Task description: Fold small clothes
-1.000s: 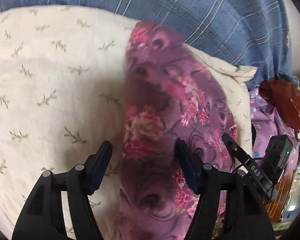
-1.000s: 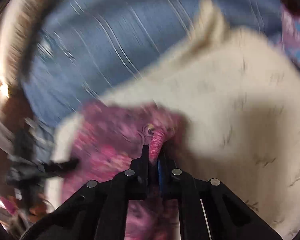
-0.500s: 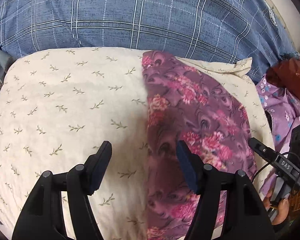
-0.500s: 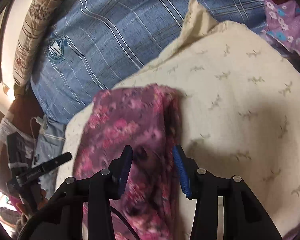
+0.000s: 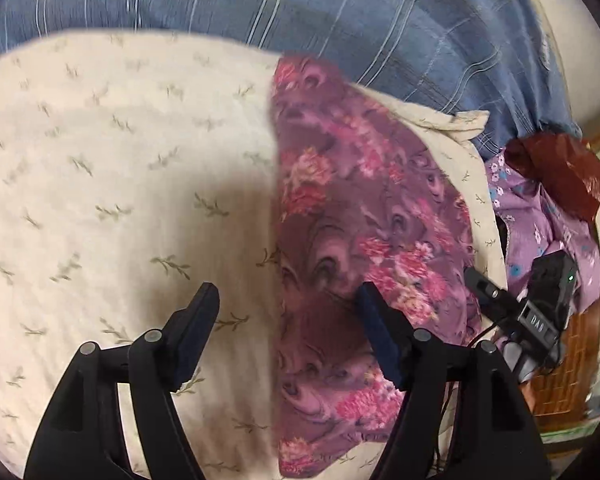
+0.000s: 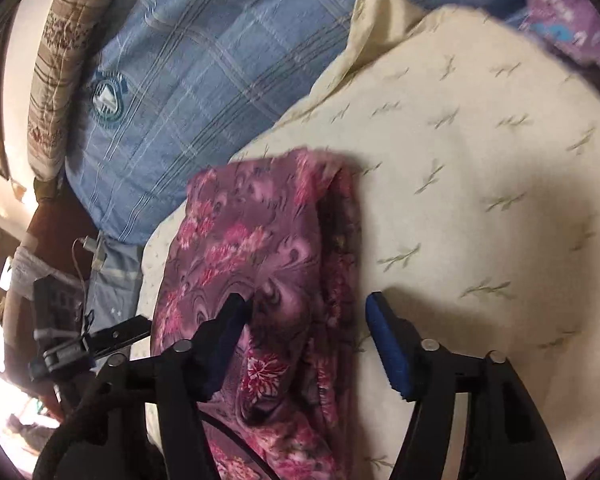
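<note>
Evidently the purple floral garment (image 5: 364, 216) lies folded lengthwise on the cream pillow (image 5: 112, 184), a doubled edge along its inner side; it looks thin, light and limp, likely to sag and slide out of shape if lifted by one point. The left gripper (image 5: 286, 308) has its jaws opening, nothing pressed between them; the right gripper (image 6: 306, 314) likewise has its jaws opening, astride the garment's edge without pinching it. Best purchase, by judgement: both layers at an end, near the corners.
</note>
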The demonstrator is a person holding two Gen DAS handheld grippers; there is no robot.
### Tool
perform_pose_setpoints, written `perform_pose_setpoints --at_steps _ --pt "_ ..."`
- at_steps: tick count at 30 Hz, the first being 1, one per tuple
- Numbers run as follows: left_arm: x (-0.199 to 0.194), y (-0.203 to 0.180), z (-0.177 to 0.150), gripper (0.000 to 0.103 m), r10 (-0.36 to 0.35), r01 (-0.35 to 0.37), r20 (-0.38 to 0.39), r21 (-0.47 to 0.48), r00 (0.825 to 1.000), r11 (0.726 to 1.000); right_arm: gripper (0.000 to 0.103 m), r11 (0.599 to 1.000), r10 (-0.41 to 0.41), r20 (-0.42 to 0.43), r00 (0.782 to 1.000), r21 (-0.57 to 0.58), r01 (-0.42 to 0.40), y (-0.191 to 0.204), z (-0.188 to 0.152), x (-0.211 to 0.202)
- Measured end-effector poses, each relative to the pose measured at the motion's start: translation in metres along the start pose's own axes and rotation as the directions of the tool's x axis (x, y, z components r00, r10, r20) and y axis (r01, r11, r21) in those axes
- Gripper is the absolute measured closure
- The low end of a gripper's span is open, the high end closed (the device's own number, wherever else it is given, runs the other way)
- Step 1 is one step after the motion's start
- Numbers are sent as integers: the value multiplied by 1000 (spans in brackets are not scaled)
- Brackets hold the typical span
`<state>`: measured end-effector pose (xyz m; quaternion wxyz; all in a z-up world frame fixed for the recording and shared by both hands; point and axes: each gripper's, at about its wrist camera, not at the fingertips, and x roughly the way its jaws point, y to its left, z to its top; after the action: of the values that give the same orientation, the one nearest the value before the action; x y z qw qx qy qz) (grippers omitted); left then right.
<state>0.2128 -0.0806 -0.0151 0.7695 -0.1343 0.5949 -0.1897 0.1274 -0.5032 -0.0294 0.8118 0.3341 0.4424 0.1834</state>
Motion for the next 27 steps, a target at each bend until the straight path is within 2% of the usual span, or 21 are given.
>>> perform_pose_setpoints --at_steps 1,3,4,5,7,9,10,11,13,15,18,21,23,26,27 --pt "9 1 0 29 -43 42 -35 -23 998 999 38 1000 29 -28 999 10 -29 -2 0 9" --pt "28 -2 2 29 -162 155 -110 -68 981 986 37 996 82 -42 996 28 -81 -1 -2 20" --pt "36 -5 3 29 -194 184 -131 -84 972 979 37 994 110 -39 993 18 -109 1 -2 23" --pt "41 -9 4 28 -197 186 -132 -90 971 978 37 994 111 -44 993 4 -111 4 -2 27" --pt "41 -15 7 27 -182 174 -110 -78 977 982 37 996 93 -45 995 -12 -94 6 -1 32" --pt "40 -17 8 29 -188 179 -99 -94 977 979 45 997 69 -45 997 -16 -70 6 1 32" --pt "36 -18 7 36 -186 179 -83 -91 979 980 50 998 64 -40 997 -10 -64 5 1 31" --pt "32 -21 5 40 -171 166 -69 -68 983 984 59 999 46 -32 998 -21 -47 6 1 30" --pt "23 -26 1 59 -144 144 -42 -20 989 989 70 998 21 -18 1000 -66 -22 14 -2 24" --pt "10 -22 -3 63 -159 159 -19 -5 987 987 76 995 30 0 1000 -97 -30 29 -8 16" --pt "-10 -7 -4 65 -182 182 6 -30 983 983 78 986 72 24 997 -152 -68 56 -13 5" --pt "-53 10 -5 65 -160 163 105 -28 982 986 78 975 125 20 992 -185 -119 87 -17 8" --pt "-89 24 -7 65 -129 134 184 -19 974 991 78 960 183 14 983 -217 -175 112 -20 14" --pt "-122 51 -13 63 -80 91 246 -34 966 995 77 936 263 -4 965 -240 -257 146 -26 31" --pt "-126 61 -16 58 -56 70 254 -45 966 997 76 933 283 -17 959 -227 -279 151 -29 40"
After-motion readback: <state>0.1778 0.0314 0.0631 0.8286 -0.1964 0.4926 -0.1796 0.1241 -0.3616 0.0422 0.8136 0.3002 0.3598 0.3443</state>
